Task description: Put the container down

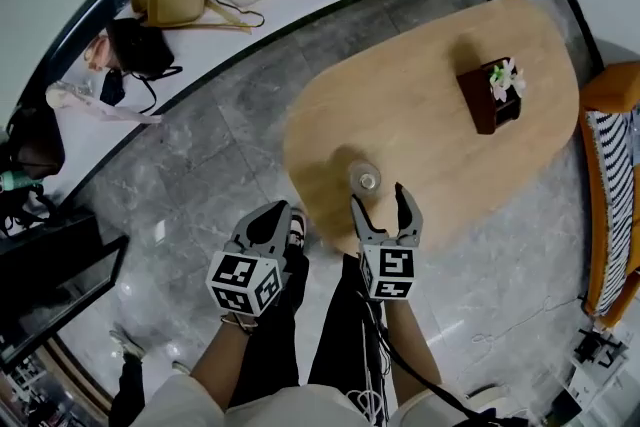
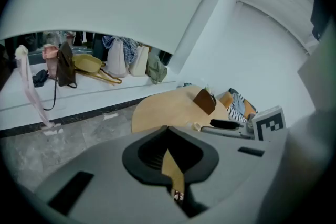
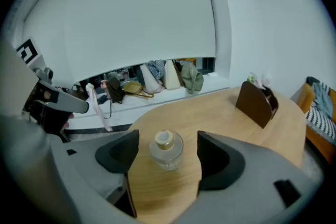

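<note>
Glass bottle (image 3: 166, 149): standing upright on table (image 1: 430, 115), centred between right gripper's (image 1: 379, 198) wide jaws, untouched; left gripper (image 1: 272, 218) closed, hanging farther.

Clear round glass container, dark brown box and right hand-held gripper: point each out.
Clear round glass container (image 3: 166, 153): right gripper view, glass body below cap.
Dark brown box (image 1: 484, 105): head view, side wall.
Right hand-held gripper (image 1: 379, 199): head view, midway between fingertips.
</note>
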Demonstrator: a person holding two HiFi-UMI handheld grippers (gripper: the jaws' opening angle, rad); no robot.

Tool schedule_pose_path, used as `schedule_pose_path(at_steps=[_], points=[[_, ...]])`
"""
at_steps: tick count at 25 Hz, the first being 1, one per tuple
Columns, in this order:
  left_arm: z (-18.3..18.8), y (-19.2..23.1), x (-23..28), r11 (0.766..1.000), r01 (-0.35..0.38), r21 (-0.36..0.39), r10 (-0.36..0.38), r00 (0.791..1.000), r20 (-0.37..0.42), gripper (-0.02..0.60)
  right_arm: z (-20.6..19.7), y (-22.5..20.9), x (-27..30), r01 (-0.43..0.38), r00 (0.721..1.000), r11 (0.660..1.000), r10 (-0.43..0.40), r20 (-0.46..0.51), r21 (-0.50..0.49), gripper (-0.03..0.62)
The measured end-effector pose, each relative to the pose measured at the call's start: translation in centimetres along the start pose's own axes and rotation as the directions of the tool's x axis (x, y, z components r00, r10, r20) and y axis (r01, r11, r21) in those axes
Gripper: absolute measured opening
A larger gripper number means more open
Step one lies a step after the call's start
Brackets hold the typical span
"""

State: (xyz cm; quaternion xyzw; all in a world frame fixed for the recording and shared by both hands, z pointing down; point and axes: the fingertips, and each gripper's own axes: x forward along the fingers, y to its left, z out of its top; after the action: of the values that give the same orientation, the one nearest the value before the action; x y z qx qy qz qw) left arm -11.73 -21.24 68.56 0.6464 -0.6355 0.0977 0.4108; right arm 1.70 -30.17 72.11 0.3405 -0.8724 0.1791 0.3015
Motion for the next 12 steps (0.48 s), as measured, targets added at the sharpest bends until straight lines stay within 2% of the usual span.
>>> schedule_pose_path(at_steps=[4, 7, 8, 10, 12], points=[[5.0, -2.3, -3.8, 0.999, 0.04, 0.035, -0.042, 0.997, 0.061, 0.008, 4.7, 1.7, -5.7, -0.013, 0.999, 0.996, 0.009, 0.042, 0.093, 0.354], [9.7, -3.9, -7.3, 0.993, 0.084, 0.084, -0.092, 0.99, 0.103, 0.008, 9.6, 2.8, -10.2, 0.018, 0.994, 0.991, -0.031, 0.1, 0.129, 0.35], [11.3, -4.4, -8.5, 0.99, 0.097, 0.099, -0.108, 0.987, 0.115, 0.008, 11.5, 3.0, -11.7, 0.042, 0.991, 0.99, -0.059, 0.122, 0.135, 0.329], [14.7, -5.1, -10.4, 0.984, 0.12, 0.133, -0.139, 0.98, 0.143, 0.008, 15.3, 3.2, -14.0, 0.096, 0.977, 0.985, -0.12, 0.174, 0.141, 0.229], [17.8, -5.7, -11.5, 0.976, 0.142, 0.166, -0.17, 0.97, 0.173, 0.008, 18.6, 3.1, -15.6, 0.13, 0.961, 0.98, -0.162, 0.227, 0.148, 0.225]])
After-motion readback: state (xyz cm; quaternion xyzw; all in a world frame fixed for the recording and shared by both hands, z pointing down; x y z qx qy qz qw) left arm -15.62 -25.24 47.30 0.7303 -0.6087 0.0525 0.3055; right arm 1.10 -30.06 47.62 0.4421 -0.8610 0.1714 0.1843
